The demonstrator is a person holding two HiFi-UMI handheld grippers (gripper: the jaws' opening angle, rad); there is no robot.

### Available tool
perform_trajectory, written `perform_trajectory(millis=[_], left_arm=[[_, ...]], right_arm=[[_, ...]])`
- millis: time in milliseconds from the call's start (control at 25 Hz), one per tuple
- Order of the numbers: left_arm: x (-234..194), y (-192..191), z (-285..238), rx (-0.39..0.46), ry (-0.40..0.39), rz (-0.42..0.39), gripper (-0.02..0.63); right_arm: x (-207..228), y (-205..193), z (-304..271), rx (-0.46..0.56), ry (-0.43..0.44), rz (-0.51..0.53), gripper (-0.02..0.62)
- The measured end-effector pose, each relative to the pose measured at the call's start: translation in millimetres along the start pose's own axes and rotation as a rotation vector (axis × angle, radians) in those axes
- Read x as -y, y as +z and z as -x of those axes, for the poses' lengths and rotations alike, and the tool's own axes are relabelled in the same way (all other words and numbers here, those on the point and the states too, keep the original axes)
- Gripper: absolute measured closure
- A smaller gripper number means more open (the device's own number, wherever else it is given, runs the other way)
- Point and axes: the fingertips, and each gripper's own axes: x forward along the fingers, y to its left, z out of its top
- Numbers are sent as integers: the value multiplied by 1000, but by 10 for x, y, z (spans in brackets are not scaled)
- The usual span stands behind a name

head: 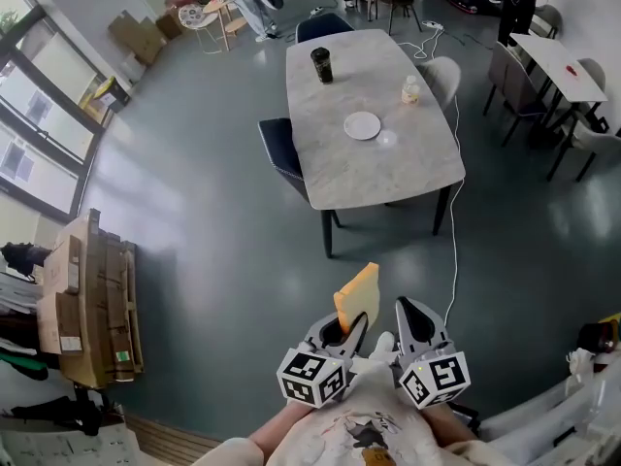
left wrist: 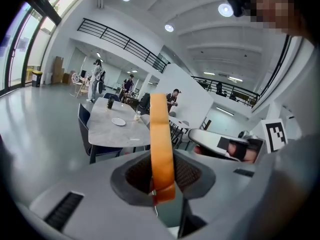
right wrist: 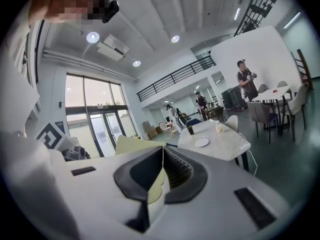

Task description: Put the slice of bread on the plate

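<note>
A slice of bread [head: 358, 296] stands upright over the floor, pinched at its lower edge by my left gripper [head: 343, 331]. In the left gripper view the bread [left wrist: 160, 144] shows edge-on, with the pads pressing on both of its faces. Just to the right, my right gripper [head: 413, 315] is shut with nothing in it, and the right gripper view shows its jaws [right wrist: 162, 176] meeting. The white plate [head: 362, 125] lies on the grey table [head: 388, 173] some way ahead. The plate [left wrist: 118, 121] looks small and far off, and the right gripper view shows the plate [right wrist: 202, 142] too.
On the table stand a dark cup [head: 321, 64] and a small bottle [head: 411, 89]. Chairs [head: 280, 153] ring the table, and a white cable [head: 454, 250] runs across the floor beside it. Cardboard boxes [head: 92, 299] are stacked at the left. People stand at the far end of the room.
</note>
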Motion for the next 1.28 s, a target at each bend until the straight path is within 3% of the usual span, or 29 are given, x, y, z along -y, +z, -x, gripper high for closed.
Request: perform_trajectory(millis=[320, 640, 880, 1280], left_arm=[[76, -83, -179, 12, 46, 57, 506], [-127, 74, -553, 4, 31, 79, 506], [-587, 456, -869, 7, 17, 107, 506], [-1353, 1308, -1331, 27, -51, 68, 506]], right_arm=[[176, -7, 1, -21, 60, 29, 591], [283, -64, -391, -75, 110, 46, 591], [308, 80, -1054, -98, 106, 75, 591], [282, 458, -2104, -70, 49, 93, 592]])
